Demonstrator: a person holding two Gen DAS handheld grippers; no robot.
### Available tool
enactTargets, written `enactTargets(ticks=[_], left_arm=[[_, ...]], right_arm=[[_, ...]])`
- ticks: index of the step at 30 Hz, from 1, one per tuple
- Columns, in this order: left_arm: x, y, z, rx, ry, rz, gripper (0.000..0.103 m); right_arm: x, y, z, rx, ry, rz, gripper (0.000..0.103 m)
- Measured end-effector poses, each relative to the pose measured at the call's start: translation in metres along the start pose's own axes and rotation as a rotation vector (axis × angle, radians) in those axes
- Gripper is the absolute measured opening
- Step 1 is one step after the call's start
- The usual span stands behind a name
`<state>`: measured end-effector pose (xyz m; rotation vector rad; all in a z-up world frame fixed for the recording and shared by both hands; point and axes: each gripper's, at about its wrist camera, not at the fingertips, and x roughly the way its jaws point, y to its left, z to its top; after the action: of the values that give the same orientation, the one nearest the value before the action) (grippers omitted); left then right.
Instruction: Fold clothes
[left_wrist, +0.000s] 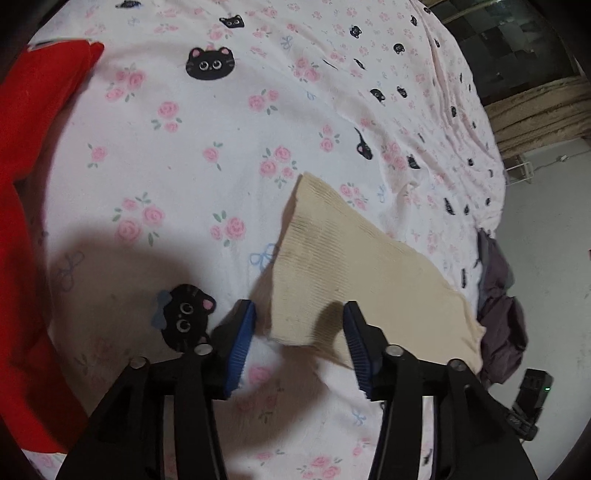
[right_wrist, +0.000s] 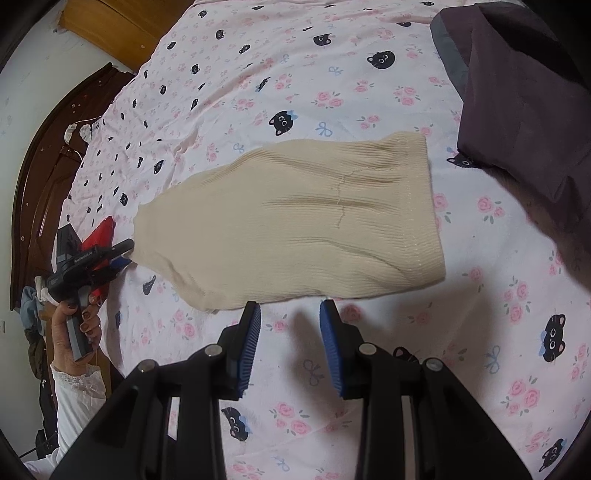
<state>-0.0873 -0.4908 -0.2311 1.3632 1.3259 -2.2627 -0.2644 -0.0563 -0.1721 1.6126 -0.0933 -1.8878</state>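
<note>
A cream ribbed knit garment (right_wrist: 295, 218) lies flat on the bed. In the left wrist view it (left_wrist: 354, 280) lies just ahead, its near edge between my fingers. My left gripper (left_wrist: 299, 325) is open over that edge, not closed on it. It also shows in the right wrist view (right_wrist: 122, 254) at the garment's left end. My right gripper (right_wrist: 290, 312) is open and empty, just short of the garment's near edge.
The bed sheet (right_wrist: 498, 295) is pink with roses and black cat faces. A dark purple garment (right_wrist: 524, 96) lies at the right, also in the left wrist view (left_wrist: 498, 314). A red garment (left_wrist: 33, 184) lies at the left. A wooden headboard (right_wrist: 40, 177) borders the bed.
</note>
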Motion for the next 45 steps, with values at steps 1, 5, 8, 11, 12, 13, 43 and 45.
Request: enactTargets(ticks=[1, 5, 8, 11, 12, 13, 43, 45], left_arm=[[0.000, 0.001, 0.000, -0.005, 0.000, -0.010, 0.048], [0.001, 0.003, 0.001, -0.029, 0.009, -0.091, 0.048], [0.003, -0.001, 0.002, -0.032, 0.011, -0.134, 0.048], [0.005, -0.006, 0.003, -0.014, 0.006, -0.122, 0.048], [0.006, -0.008, 0.003, -0.006, 0.001, -0.105, 0.042], [0.006, -0.011, 0.003, 0.009, -0.005, -0.066, 0.034], [-0.010, -0.137, -0.027, 0.456, -0.208, 0.145, 0.009], [-0.001, -0.157, -0.035, 0.507, -0.195, 0.142, 0.009]], right_arm=[[0.001, 0.000, 0.000, -0.001, 0.000, -0.001, 0.035], [0.003, 0.000, 0.001, 0.000, 0.003, 0.000, 0.035], [0.006, 0.002, 0.000, -0.002, 0.008, 0.004, 0.035], [0.008, 0.004, -0.001, -0.008, 0.010, 0.004, 0.035], [0.008, 0.004, -0.001, -0.009, 0.011, 0.004, 0.035], [0.008, 0.004, -0.001, -0.008, 0.009, 0.004, 0.035], [-0.002, 0.002, 0.006, -0.014, -0.020, -0.001, 0.035], [-0.004, -0.002, 0.005, -0.011, -0.022, 0.001, 0.035]])
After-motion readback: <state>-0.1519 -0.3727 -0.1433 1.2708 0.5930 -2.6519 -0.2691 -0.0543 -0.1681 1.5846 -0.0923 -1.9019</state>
